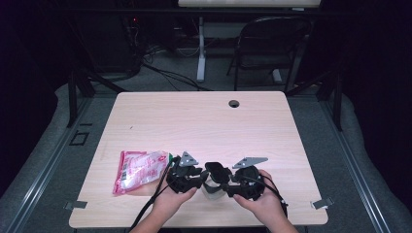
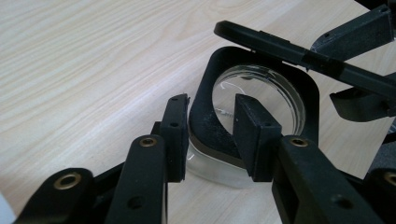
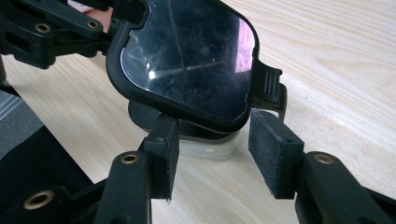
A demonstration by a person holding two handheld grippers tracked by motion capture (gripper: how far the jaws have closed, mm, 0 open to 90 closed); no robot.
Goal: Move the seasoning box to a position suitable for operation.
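A small clear container (image 1: 212,190) with a black rim stands near the table's front edge, between both grippers. Its black hinged lid (image 1: 217,172) is raised and tilted. In the left gripper view my left gripper (image 2: 211,100) straddles the container's black rim (image 2: 201,116): one pad is outside the wall and the other inside over the clear bowl (image 2: 280,100), with a gap showing, so it is open. In the right gripper view the glossy lid (image 3: 187,56) stands above my right gripper (image 3: 214,116). Its pads flank the clear base (image 3: 208,148) and a slim gap shows at the right pad.
A pink and white snack bag (image 1: 138,170) lies flat just left of the left gripper (image 1: 203,183). The table (image 1: 204,121) has a cable hole (image 1: 234,103) at the far edge. A folding chair (image 1: 267,43) stands beyond it.
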